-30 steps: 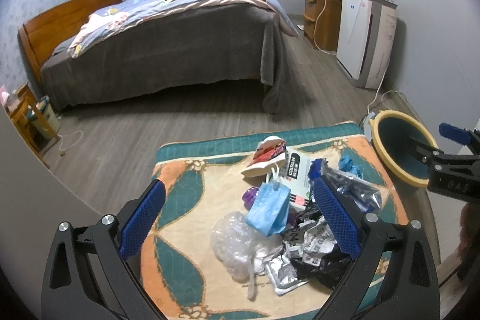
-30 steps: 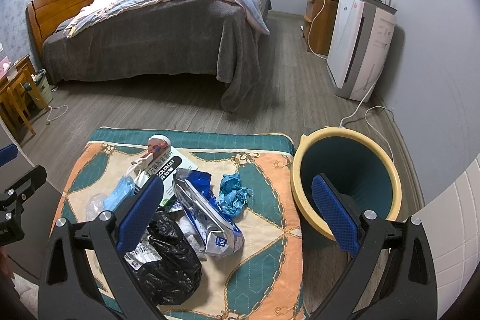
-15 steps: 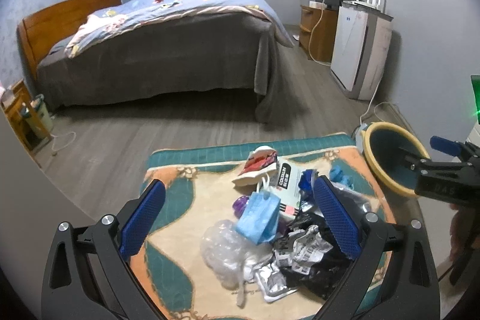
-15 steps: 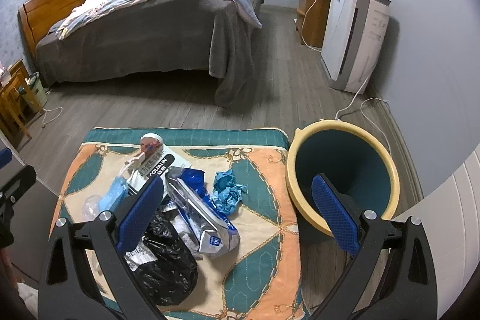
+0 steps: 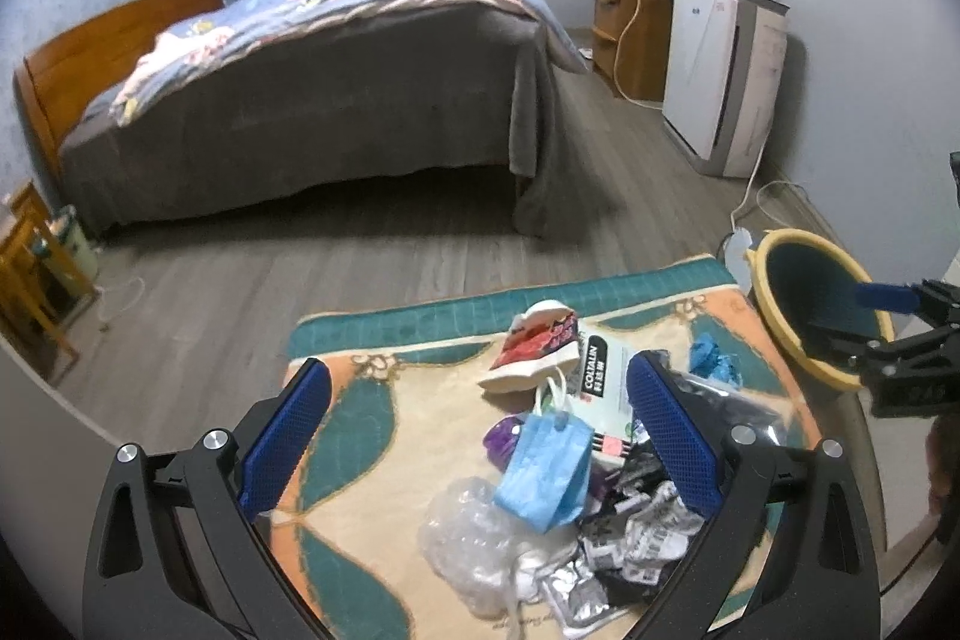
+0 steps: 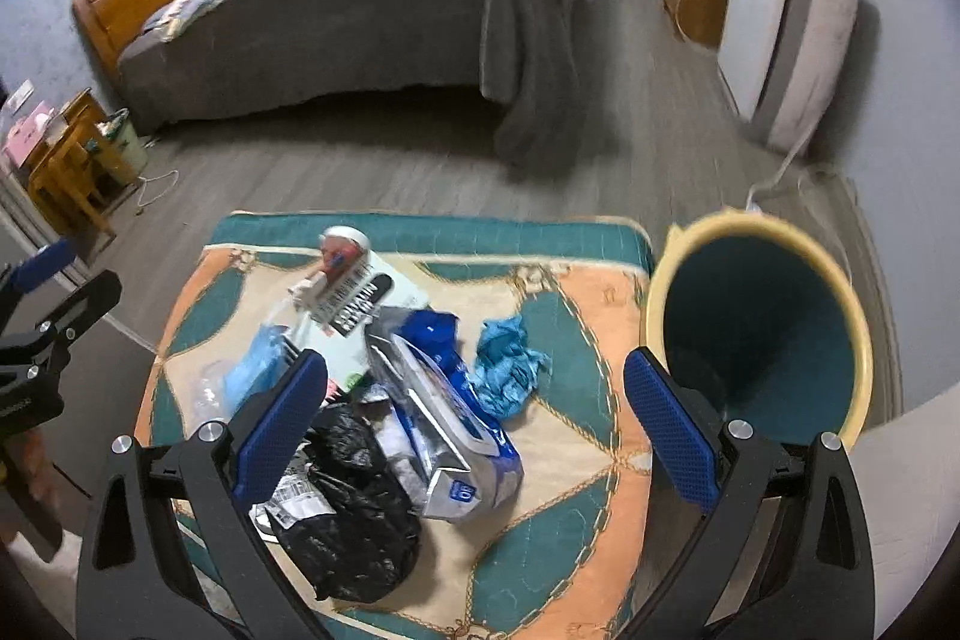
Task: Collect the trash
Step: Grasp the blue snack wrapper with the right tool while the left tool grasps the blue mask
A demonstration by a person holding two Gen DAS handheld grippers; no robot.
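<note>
A pile of trash lies on a patterned rug: a blue face mask, clear crumpled plastic, a black bag, a silver-blue wrapper, a crumpled blue glove and a white box with black lettering. A yellow-rimmed teal bin stands at the rug's right edge. My left gripper is open and empty above the pile. My right gripper is open and empty above the wrapper, left of the bin.
A bed with grey cover stands behind the rug. A white air purifier and wooden cabinet line the right wall, with a cable on the floor. A small wooden stand is at the left.
Both grippers have risen and pulled back a little, then the right one tilted down toward the rug and bin. Both stay open and empty.
</note>
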